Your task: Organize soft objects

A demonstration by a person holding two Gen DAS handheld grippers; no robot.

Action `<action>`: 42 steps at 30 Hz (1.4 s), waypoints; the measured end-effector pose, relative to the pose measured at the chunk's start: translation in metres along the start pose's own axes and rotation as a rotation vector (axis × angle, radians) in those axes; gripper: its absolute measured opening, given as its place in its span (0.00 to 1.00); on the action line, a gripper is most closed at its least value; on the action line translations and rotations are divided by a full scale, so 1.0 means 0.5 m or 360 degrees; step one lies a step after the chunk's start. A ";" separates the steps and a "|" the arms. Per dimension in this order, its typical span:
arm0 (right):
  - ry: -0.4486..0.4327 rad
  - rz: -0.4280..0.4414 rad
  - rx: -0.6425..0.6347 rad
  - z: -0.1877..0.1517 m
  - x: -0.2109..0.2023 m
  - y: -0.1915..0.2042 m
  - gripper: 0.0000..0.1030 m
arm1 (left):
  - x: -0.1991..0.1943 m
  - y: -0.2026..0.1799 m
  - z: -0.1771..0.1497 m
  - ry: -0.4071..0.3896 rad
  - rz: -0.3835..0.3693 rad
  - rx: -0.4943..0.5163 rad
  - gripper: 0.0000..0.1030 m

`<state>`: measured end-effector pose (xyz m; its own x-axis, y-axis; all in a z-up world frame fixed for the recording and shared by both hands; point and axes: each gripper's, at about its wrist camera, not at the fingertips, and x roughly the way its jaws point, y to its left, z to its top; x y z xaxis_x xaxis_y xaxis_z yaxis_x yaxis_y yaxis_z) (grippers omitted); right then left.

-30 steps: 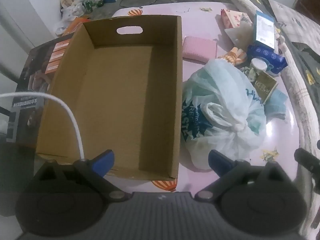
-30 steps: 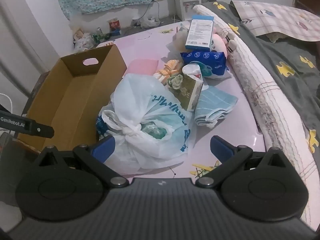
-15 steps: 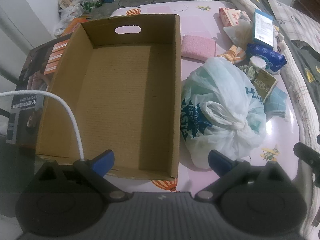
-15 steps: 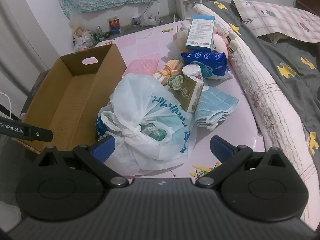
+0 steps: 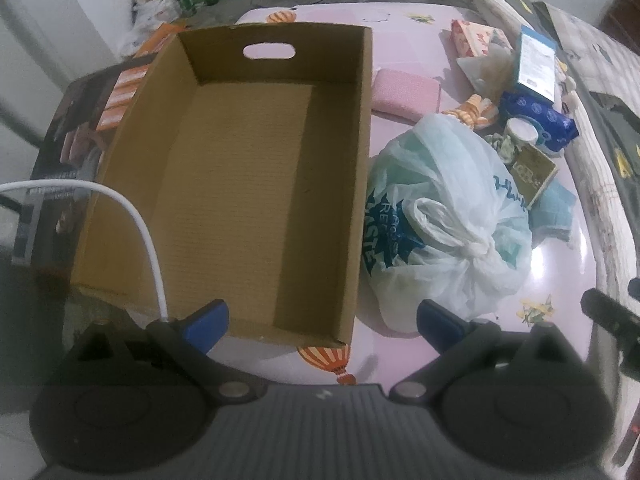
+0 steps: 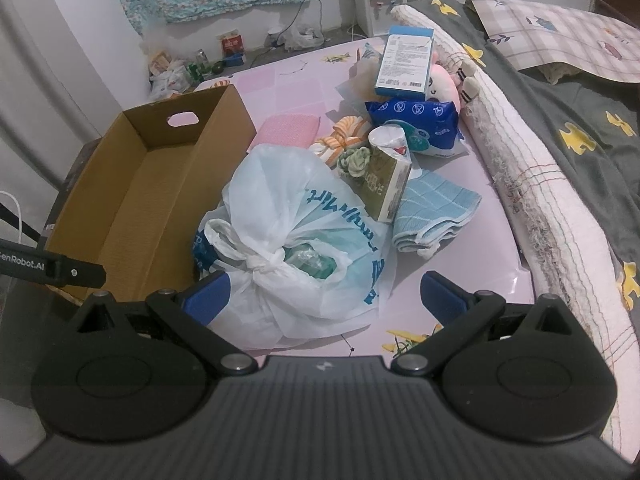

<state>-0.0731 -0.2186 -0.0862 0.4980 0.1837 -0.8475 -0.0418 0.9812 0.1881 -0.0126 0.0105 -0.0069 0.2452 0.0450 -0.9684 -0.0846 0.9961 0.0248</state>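
An empty cardboard box (image 5: 240, 184) (image 6: 132, 196) lies on the pink table (image 5: 400, 20) (image 6: 288, 80). Right of it sits a knotted white plastic bag (image 5: 448, 208) (image 6: 296, 232). Behind the bag lie a pink folded cloth (image 5: 404, 94) (image 6: 288, 132), an orange striped cloth (image 6: 340, 140), a blue folded towel (image 6: 436, 216) and a pink plush toy (image 6: 440, 84). My left gripper (image 5: 320, 320) hangs open over the box's near edge. My right gripper (image 6: 324, 296) stands open just before the bag, nothing between its fingers.
A blue wipes pack (image 6: 416, 116), a blue-white carton (image 6: 404, 64), an olive box (image 6: 384, 184) and a white cup (image 6: 386, 138) clutter the back right. A rolled pink blanket (image 6: 540, 200) borders the table's right side. A white cable (image 5: 132, 232) arcs over the box's left.
Both views have drawn slightly back and up; the box and bag sit a little farther from the fingers. Nothing was grasped or moved.
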 end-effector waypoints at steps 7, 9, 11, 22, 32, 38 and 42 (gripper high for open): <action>0.0010 0.0016 0.0004 0.002 0.002 0.002 0.99 | -0.004 0.000 -0.002 -0.0006 0.0016 -0.0054 0.98; 0.0008 0.0021 0.0002 0.005 0.003 0.003 0.99 | -0.006 0.000 -0.002 -0.0013 0.0021 -0.0062 0.98; 0.0008 0.0022 -0.0002 0.007 0.004 0.004 0.99 | -0.005 0.000 -0.001 -0.0015 0.0024 -0.0063 0.98; 0.0019 0.0033 -0.0013 0.018 0.013 0.008 0.99 | -0.001 0.001 0.004 -0.0010 0.0020 -0.0054 0.98; 0.0022 0.0037 -0.0010 0.017 0.020 0.011 0.99 | 0.005 0.000 0.010 -0.0013 0.0029 -0.0045 0.98; 0.0030 0.0040 -0.0007 0.019 0.026 0.012 0.99 | 0.009 0.002 0.011 -0.0008 0.0027 -0.0044 0.98; 0.0031 0.0037 -0.0007 0.018 0.026 0.012 0.99 | 0.010 0.004 0.011 -0.0007 0.0028 -0.0043 0.98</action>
<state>-0.0589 -0.2109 -0.0915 0.4800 0.2077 -0.8523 -0.0574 0.9769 0.2058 -0.0061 0.0130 -0.0103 0.2480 0.0626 -0.9667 -0.1150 0.9928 0.0348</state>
